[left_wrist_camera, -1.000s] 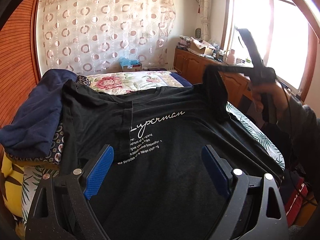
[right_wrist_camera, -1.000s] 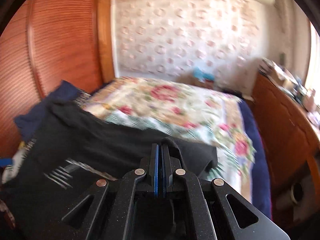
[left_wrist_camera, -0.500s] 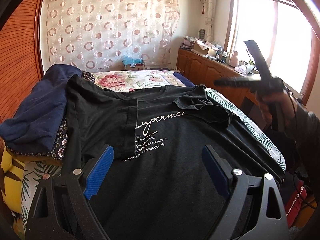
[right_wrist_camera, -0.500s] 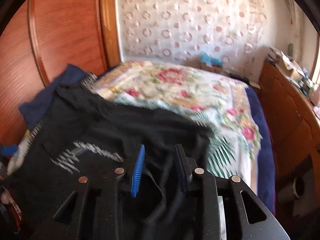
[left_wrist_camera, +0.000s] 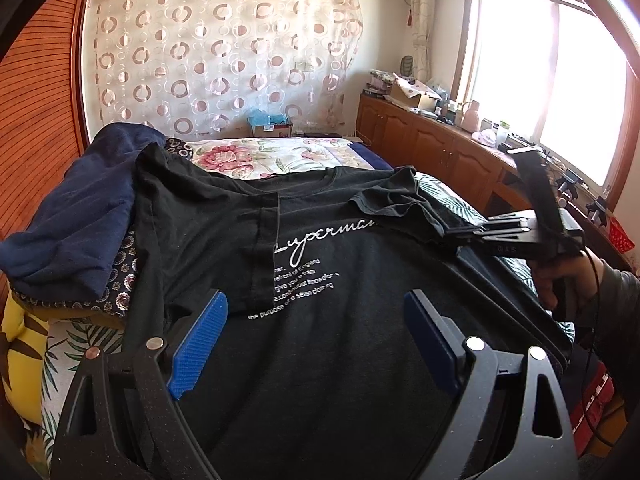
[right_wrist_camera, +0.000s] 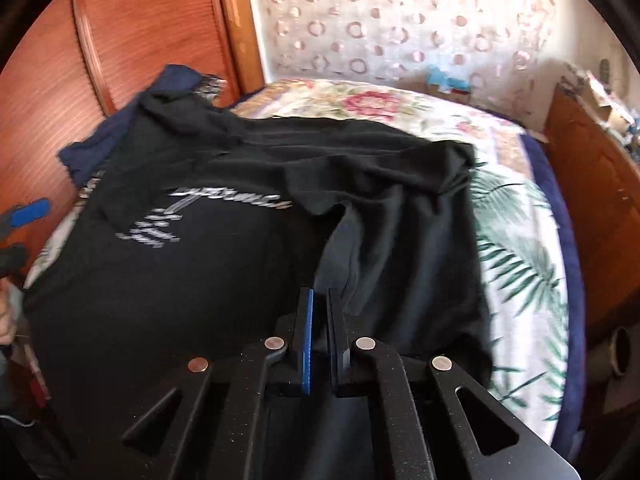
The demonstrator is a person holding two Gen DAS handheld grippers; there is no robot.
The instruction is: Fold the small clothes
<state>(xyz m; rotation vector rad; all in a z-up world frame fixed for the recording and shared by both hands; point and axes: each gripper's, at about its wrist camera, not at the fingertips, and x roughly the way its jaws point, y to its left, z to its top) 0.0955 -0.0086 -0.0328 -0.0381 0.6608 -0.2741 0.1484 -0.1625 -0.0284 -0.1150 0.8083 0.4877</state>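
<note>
A black T-shirt (left_wrist_camera: 328,320) with white print lies spread on the bed; both sleeves are folded in over the chest. It also shows in the right wrist view (right_wrist_camera: 224,288). My left gripper (left_wrist_camera: 316,336) is open and empty, low over the shirt's lower front. My right gripper (right_wrist_camera: 319,308) has its jaws nearly together with a narrow gap, over the shirt's right side by the folded sleeve (right_wrist_camera: 384,216). No cloth shows between them. The right gripper appears in the left wrist view (left_wrist_camera: 464,236) at the shirt's right edge.
A dark blue garment (left_wrist_camera: 80,216) is heaped at the shirt's left. The floral bedspread (left_wrist_camera: 280,156) stretches behind. Wooden cabinets (left_wrist_camera: 440,152) line the right wall under a window. A wooden wardrobe (right_wrist_camera: 120,40) stands on the left.
My right gripper let go of the right sleeve, which now lies folded over the chest, then came down to the shirt's right side and closed most of the way. My left gripper stayed put.
</note>
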